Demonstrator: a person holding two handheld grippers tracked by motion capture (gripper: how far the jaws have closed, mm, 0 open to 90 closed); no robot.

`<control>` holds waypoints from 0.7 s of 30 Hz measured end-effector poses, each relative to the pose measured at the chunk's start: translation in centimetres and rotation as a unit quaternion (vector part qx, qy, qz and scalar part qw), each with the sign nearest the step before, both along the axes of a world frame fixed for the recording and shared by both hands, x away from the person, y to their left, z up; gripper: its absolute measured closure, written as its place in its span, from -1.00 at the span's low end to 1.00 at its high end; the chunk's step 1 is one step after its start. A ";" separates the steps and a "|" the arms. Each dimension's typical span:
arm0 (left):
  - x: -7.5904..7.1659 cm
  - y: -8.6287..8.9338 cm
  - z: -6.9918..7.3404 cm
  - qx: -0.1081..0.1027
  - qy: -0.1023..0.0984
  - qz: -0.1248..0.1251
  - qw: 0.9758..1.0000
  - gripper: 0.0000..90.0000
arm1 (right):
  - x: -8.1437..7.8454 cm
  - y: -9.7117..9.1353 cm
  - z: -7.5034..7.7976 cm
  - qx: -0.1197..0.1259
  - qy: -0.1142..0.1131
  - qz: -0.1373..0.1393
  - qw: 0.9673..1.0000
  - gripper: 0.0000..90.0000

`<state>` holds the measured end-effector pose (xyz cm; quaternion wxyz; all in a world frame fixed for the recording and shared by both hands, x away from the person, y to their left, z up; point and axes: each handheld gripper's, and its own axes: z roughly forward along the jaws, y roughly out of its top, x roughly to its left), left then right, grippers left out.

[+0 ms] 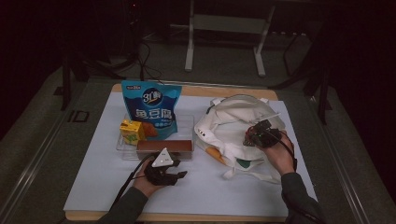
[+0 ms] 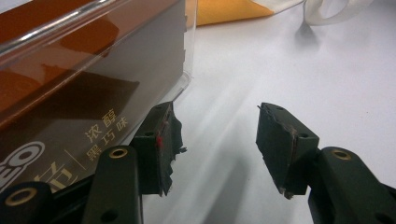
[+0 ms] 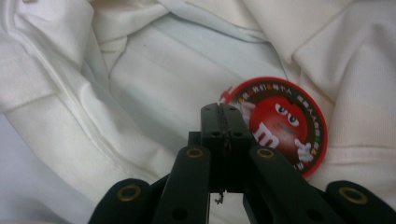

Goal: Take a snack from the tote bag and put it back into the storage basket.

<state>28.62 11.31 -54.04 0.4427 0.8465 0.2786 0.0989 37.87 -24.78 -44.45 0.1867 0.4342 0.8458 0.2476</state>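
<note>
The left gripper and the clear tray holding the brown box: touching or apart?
Cannot tell. In the left gripper view, one finger of the left gripper sits against the clear tray's corner, no gap or contact plain.

Left claw point(image 2: 217, 149) jaws apart, nothing between them, bare white counter point(image 2: 280, 70) ahead. Clear bin point(image 1: 122, 145) wall is right against its left jaw, brown box point(image 1: 164, 147) behind the wall, so no room that side. Near strip of counter is free edge to edge. Gap between bin and white bag point(image 1: 233, 126) is narrow. Blue pouch point(image 1: 152, 109) and yellow carton point(image 1: 131, 130) block the bin's far part. Right claw point(image 3: 223, 122) jaws pressed together, deep in bag folds, red disc point(image 3: 280, 123) just right of the tips.
</note>
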 end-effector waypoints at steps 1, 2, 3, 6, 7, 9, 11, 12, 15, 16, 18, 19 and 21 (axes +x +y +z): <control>0.0 0.0 0.0 0.000 0.000 0.000 1.000 0.05 | -0.1 -0.1 0.0 -0.001 0.000 0.001 1.000 1.00; 0.0 0.0 0.0 0.001 0.000 -0.001 1.000 0.05 | -0.2 -0.4 -0.1 -0.004 0.001 0.001 1.000 1.00; 0.0 0.0 0.0 0.001 0.000 -0.001 1.000 0.05 | -0.2 -0.4 -0.1 -0.004 0.001 0.001 1.000 1.00; 0.0 0.0 0.0 0.003 0.000 -0.002 1.000 0.04 | -0.4 -1.4 0.1 -0.010 0.005 -0.005 1.000 1.00; 0.0 0.0 0.0 0.004 0.000 -0.002 1.000 0.04 | -0.4 -1.4 0.1 -0.010 0.005 -0.005 1.000 1.00; 0.0 0.0 0.0 0.004 0.000 -0.002 1.000 0.04 | -0.5 -1.9 0.2 -0.016 0.008 -0.008 1.000 1.00; 0.0 0.0 0.0 0.005 0.000 -0.002 1.000 0.04 | -0.8 -2.5 0.1 -0.027 0.014 -0.005 1.000 1.00; 0.0 0.0 0.0 0.005 0.000 -0.002 1.000 0.04 | -0.8 -2.5 0.1 -0.027 0.014 -0.005 1.000 1.00; 0.0 0.0 0.0 0.005 0.000 -0.002 1.000 0.04 | -1.0 -3.0 -0.1 -0.033 0.024 -0.003 0.999 1.00; 0.0 0.0 0.0 0.005 0.000 -0.002 1.000 0.04 | -1.1 -3.2 -0.4 -0.043 0.031 -0.005 0.999 1.00; 0.1 0.0 0.0 0.005 0.001 -0.002 1.000 0.04 | -1.1 -3.2 -0.5 -0.046 0.032 -0.005 0.998 1.00; 0.1 0.0 0.0 0.005 0.001 -0.003 1.000 0.04 | -1.0 -3.3 -0.6 -0.044 0.033 -0.009 0.998 1.00; 0.1 0.0 0.0 0.005 0.001 -0.002 1.000 0.04 | -0.9 -3.3 -0.7 -0.043 0.033 -0.009 0.998 1.00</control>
